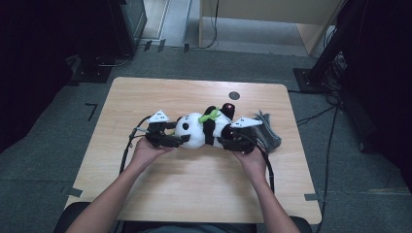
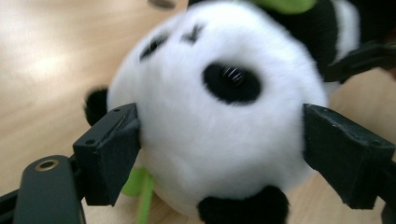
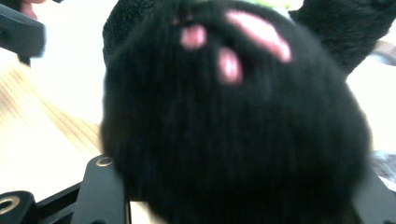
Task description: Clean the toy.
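Black paw [image 3: 233, 140] blurred, hiding right gripper [image 3: 233, 205] jaws.

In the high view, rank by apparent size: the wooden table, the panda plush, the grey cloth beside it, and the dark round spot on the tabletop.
1. wooden table
2. panda plush
3. grey cloth, partly hidden behind the right gripper, so its full extent is unsure
4. dark round spot
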### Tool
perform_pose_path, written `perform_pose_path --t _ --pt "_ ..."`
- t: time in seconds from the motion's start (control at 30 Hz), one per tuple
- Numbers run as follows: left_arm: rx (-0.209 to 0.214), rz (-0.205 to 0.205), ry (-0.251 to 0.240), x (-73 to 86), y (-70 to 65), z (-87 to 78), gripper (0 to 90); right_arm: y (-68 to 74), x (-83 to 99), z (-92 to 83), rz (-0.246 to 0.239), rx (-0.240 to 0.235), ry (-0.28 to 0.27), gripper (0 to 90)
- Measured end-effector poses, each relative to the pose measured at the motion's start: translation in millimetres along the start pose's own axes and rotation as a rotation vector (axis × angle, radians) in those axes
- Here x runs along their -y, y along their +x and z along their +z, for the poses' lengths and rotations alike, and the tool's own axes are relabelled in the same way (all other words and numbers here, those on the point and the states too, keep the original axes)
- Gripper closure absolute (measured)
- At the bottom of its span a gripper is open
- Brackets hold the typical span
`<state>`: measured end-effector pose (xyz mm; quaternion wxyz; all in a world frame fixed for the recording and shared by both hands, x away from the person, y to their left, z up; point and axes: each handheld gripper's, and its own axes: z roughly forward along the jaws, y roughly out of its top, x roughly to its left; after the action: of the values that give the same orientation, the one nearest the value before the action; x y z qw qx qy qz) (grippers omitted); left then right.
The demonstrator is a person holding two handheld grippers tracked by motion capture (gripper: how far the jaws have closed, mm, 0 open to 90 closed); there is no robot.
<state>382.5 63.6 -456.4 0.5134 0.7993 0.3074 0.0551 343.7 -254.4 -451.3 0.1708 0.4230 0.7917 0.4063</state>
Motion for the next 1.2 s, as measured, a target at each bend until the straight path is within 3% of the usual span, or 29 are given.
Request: perform_pose_path --t 0.07,0.17,0.23,0.3,0.4,0.47,0.57,0.63,0.7,0.83,0.97,1.03,1.1,1.2 --pt "0.031 0.011 -0.025 -4.3 0.9 -12.4 16.1 -2.0 -3.9 -6.1 0.0 0.02 0.001 42.3" --pt "0.067 0.017 -0.035 -2.6 -0.2 -25.8 16.1 -8.6 -7.3 -13.8 0.056 0.004 -0.005 42.9" --pt "0.057 0.058 -0.022 2.7 -4.9 -29.6 16.1 -12.0 -10.9 -18.8 0.097 -0.023 -0.007 42.9" --pt "0.029 0.117 0.0 6.0 -10.6 -30.3 15.8 -10.8 -15.3 -24.4 0.103 -0.034 -0.018 42.8" --pt "-0.005 0.148 -0.003 10.3 -14.6 -28.7 10.1 -8.8 -21.3 -32.0 0.134 -0.068 -0.032 42.5" --pt "0.016 0.139 -0.017 13.3 -14.1 -25.9 6.0 -8.3 -23.0 -35.6 0.161 -0.098 -0.041 42.5" --pt "0.002 0.166 -0.034 16.1 -15.1 -20.1 2.1 -6.6 -23.7 -36.9 0.181 -0.161 -0.028 42.3" --pt "0.059 0.189 -0.051 18.9 -14.4 -16.1 0.0 -3.8 -23.7 -34.3 0.19 -0.22 -0.001 42.3" --pt "0.049 0.218 -0.049 21.4 -15.4 -12.5 0.0 0.0 -23.6 -31.2 0.191 -0.252 0.033 42.5" --pt "0.072 0.189 -0.071 24.9 -11.9 -7.6 0.0 3.3 -22.1 -28.9 0.212 -0.296 0.051 44.1" --pt "0.044 0.17 -0.108 26.0 -9.6 -9.3 0.0 8.3 -20.1 -21.3 0.25 -0.321 0.089 43.9" --pt "0.035 0.182 -0.1 25.1 -8.9 -11.2 7.4 8.6 -19.0 -17.4 0.256 -0.314 0.109 43.4" --pt "0.051 0.134 -0.096 23.9 -5.7 -12.8 14.9 7.0 -18.1 -16.6 0.264 -0.305 0.104 42.3" --pt "0.04 0.132 -0.079 21.3 -7.4 -14.3 25.4 3.8 -16.8 -15.4 0.281 -0.301 0.097 39.5"
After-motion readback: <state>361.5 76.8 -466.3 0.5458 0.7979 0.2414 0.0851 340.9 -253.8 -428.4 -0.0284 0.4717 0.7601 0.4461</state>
